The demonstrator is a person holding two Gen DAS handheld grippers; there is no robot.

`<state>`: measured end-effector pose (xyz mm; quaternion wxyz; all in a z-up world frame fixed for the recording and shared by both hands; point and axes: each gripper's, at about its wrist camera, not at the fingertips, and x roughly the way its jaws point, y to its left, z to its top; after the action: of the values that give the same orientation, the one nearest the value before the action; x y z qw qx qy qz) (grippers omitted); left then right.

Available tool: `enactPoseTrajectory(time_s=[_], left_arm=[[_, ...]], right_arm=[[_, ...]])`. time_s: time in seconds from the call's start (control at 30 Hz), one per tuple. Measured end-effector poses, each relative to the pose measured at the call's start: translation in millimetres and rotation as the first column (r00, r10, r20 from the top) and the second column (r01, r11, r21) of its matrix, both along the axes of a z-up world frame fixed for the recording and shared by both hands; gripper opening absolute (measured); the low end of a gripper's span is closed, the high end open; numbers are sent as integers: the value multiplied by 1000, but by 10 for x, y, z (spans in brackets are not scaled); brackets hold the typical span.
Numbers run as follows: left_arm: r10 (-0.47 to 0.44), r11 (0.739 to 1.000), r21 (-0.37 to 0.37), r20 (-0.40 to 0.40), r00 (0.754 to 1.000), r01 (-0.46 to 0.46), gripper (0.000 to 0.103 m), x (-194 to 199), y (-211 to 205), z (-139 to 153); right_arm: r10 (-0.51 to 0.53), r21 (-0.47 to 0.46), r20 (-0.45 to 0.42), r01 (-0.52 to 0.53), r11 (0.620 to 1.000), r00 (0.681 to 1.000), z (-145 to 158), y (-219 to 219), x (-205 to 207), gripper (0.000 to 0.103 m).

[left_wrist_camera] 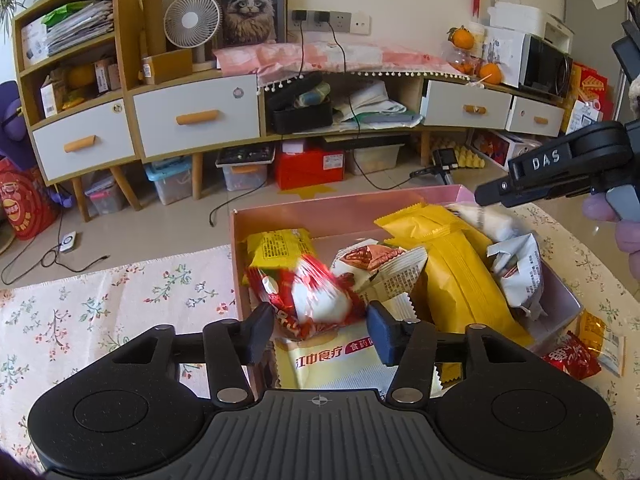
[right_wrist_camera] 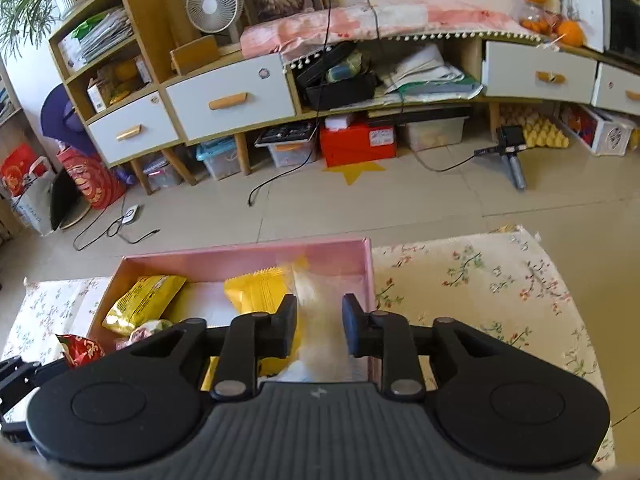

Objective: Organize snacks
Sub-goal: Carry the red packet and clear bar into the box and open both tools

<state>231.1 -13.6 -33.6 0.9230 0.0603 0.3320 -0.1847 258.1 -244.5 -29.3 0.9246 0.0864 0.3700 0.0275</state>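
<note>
- A pink box (left_wrist_camera: 304, 212) stands on the worktop (left_wrist_camera: 100, 300), which is covered by a flowered cloth, and it already holds most of the snacks.
- Inside, in the left wrist view: a yellow packet with print (left_wrist_camera: 276, 246) at the far left, a large plain yellow packet (left_wrist_camera: 452, 264) in the middle, a small white-and-red packet (left_wrist_camera: 376, 264) between them, a white packet (left_wrist_camera: 520, 268) at the right wall and a flat white pouch (left_wrist_camera: 332, 364) at the near end.
- The left tongs (left_wrist_camera: 318, 330) hang over the near part of the box with a red-and-white packet (left_wrist_camera: 316, 300) blurred between the jaws. The jaws stand apart and do not seem to press on it; I judge it is being let go into the box.
- The right tongs (right_wrist_camera: 320, 326) are over the right part of the box, jaws a little apart, with a pale blurred wrapper (right_wrist_camera: 320, 300) between them. It too looks released, though blur leaves that unsure.
- Still outside: a small red packet (left_wrist_camera: 570, 360) and an orange-and-white sachet (left_wrist_camera: 604, 340) lie on the cloth just beside the near right corner of the box.
- Judgement: the task is well along; those two packets remain to go in, perhaps with some tidying of the pile.
</note>
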Motion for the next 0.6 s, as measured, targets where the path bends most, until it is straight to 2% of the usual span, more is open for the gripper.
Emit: enactPoseTrajectory(time_s=[0.13,0.27,0.5,0.6], left_arm=[[8,1000,-8,9,1000,-8,68,-32,9,30],[18,1000,-17,0,1000,-18,72,-97,26,66],[15,1000,-19,-4,1000,-15,79,-328,34,175],[14,1000,-26,-10,1000,-14,82,-455,39,232]], right_arm=[[-6,-1,7,6,1000,1000,48,-31,-12,36],[1,-12,13,0,1000,1000,91,-20,-98,46],[37,-39,25,-36,999,999,192,45,-332,56],[42,-46,30,-40,998,999,241,59,-443,63]])
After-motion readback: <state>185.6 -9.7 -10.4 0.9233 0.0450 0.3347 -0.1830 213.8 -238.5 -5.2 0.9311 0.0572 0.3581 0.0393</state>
